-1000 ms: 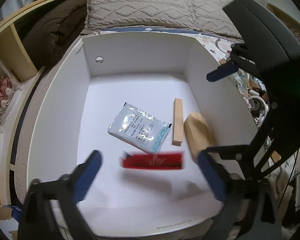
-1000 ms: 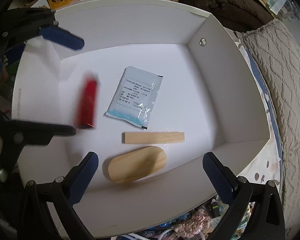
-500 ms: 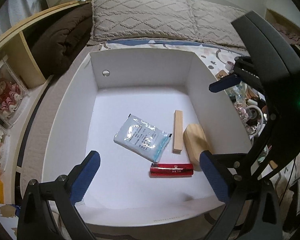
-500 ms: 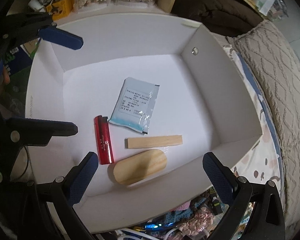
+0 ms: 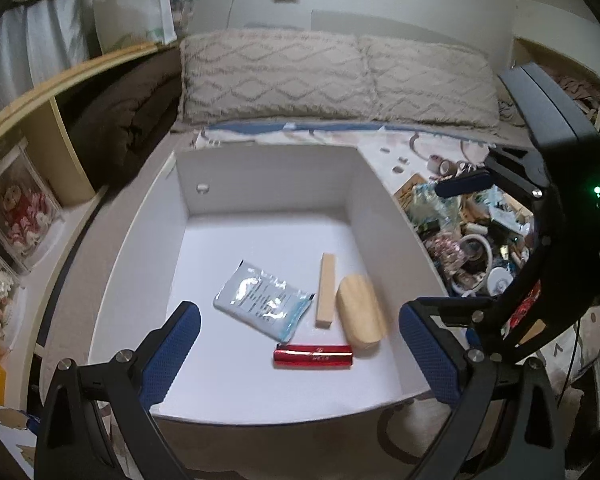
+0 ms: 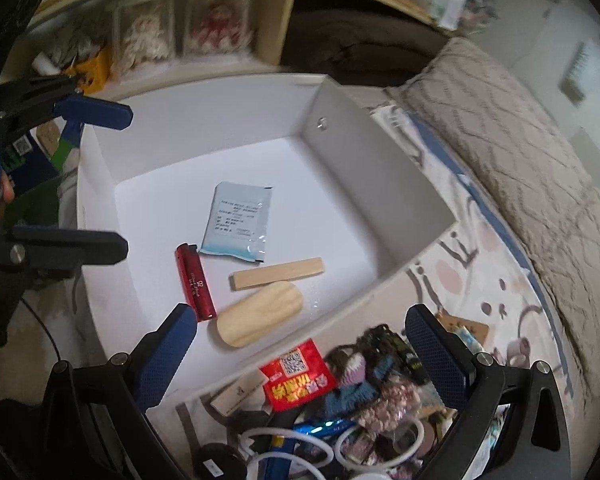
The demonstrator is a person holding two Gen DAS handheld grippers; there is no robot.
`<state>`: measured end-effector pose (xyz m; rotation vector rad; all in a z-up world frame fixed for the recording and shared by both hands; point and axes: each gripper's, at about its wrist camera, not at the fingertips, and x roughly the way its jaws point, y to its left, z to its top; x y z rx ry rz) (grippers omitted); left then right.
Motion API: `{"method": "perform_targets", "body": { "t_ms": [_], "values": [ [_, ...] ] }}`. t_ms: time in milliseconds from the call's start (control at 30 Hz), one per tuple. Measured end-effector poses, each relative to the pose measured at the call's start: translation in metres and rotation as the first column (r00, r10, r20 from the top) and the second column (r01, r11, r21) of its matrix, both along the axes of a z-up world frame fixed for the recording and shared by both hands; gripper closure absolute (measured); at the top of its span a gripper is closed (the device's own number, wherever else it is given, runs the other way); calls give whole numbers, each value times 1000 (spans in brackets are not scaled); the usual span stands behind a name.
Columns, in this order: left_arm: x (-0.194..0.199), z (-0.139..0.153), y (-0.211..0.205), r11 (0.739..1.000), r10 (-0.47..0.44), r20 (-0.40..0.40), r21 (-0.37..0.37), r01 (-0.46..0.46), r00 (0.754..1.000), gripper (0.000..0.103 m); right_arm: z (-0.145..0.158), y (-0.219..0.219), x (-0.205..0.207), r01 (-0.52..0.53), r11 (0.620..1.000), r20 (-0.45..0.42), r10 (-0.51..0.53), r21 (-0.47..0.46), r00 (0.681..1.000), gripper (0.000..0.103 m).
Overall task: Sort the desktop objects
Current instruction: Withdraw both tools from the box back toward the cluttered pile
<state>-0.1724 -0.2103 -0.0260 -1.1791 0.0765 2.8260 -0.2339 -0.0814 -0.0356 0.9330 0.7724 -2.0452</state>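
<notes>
The box [image 5: 260, 184] was plain white inside. In it lay a glossy red lighter [image 5: 313, 356] with small pale lettering, a pale blue sachet [image 5: 262, 306] printed with dark text, and a light wooden stick [image 5: 325, 290] and rounded wooden block [image 5: 360, 320] showing faint grain. At twelve o'clock, beige pillows [image 5: 340, 80] bore a wavy diamond pattern. A red packet [image 6: 298, 376] carried yellow characters and a black-and-white code.

The white box [image 5: 260, 176] stands open-topped, its far half bare floor; a sachet [image 5: 264, 306], wooden stick [image 5: 326, 290], wooden oval [image 5: 360, 320] and red lighter [image 5: 313, 356] crowd the near right (a clutter pile [image 6: 364, 392] flanks that wall).
</notes>
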Motion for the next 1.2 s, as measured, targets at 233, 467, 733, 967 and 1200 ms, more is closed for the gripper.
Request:
{"method": "perform_targets", "body": {
  "t_ms": [233,467,733,967,1200],
  "values": [
    [13,-1,15,999,4,-48,33,-2,999,3,-1,40,12,100,991,-9,-102,-88,995,0],
    [22,-8,29,998,24,-94,56,-19,995,3,-4,76,26,203,965,-45,-213,-166,976,0],
    [30,-6,53,997,32,-165,71,-20,986,3,-2,114,43,290,925,-67,-314,-246,947,0],
    [36,0,81,998,10,-218,58,3,976,3,2,155,57,355,896,-105,-393,-267,913,0],
    [39,6,110,997,-13,-240,66,29,971,3,11,202,71,415,861,-118,-464,-294,878,0]
  ]
}}
